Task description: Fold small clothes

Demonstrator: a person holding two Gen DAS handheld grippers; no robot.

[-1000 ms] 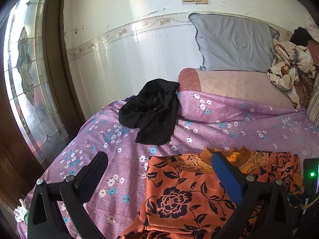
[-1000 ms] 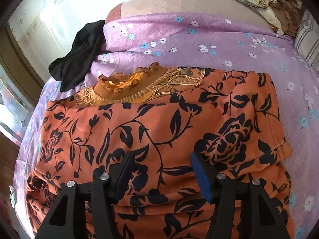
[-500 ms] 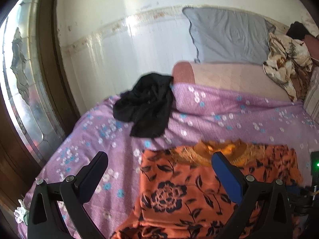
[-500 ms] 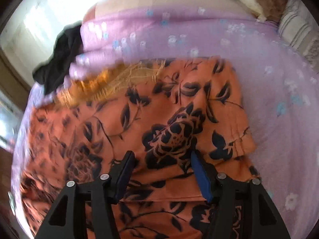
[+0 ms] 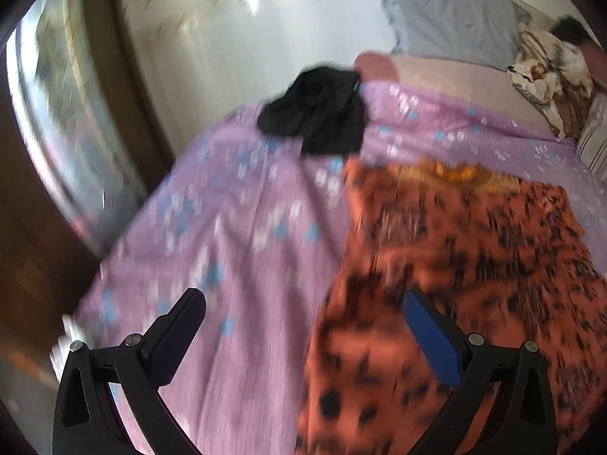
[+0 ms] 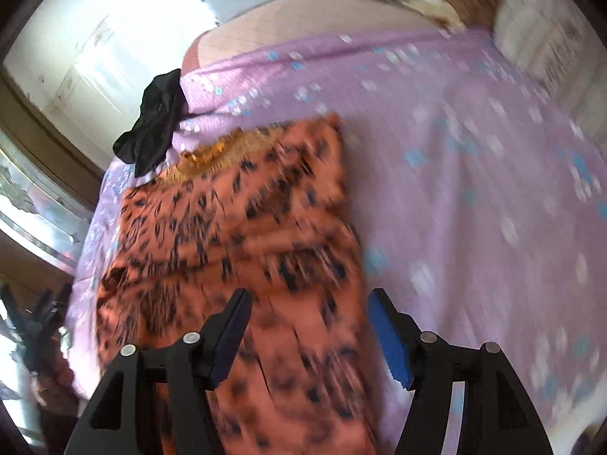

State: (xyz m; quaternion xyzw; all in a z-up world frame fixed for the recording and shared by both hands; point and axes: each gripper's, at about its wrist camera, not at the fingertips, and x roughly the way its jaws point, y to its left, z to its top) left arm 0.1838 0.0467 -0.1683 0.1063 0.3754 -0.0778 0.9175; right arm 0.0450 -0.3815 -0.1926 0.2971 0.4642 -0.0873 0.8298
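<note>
An orange garment with black flowers (image 5: 455, 258) lies flat on the purple flowered bedspread (image 5: 235, 227), its mustard ruffled collar (image 5: 455, 170) at the far end. It also shows in the right wrist view (image 6: 242, 235). My left gripper (image 5: 303, 314) is open and empty above the garment's left edge. My right gripper (image 6: 307, 311) is open and empty above the garment's right edge. Both views are blurred by motion.
A crumpled black garment (image 5: 318, 110) lies at the far left of the bed, also in the right wrist view (image 6: 155, 125). A grey pillow (image 5: 447, 22) and a patterned cloth heap (image 5: 546, 68) lie at the head. A glass door (image 5: 49, 113) stands left.
Both grippers have swung outward and back: the left toward the garment's left edge, the right toward its right edge. Both stay open. The garment lies as before.
</note>
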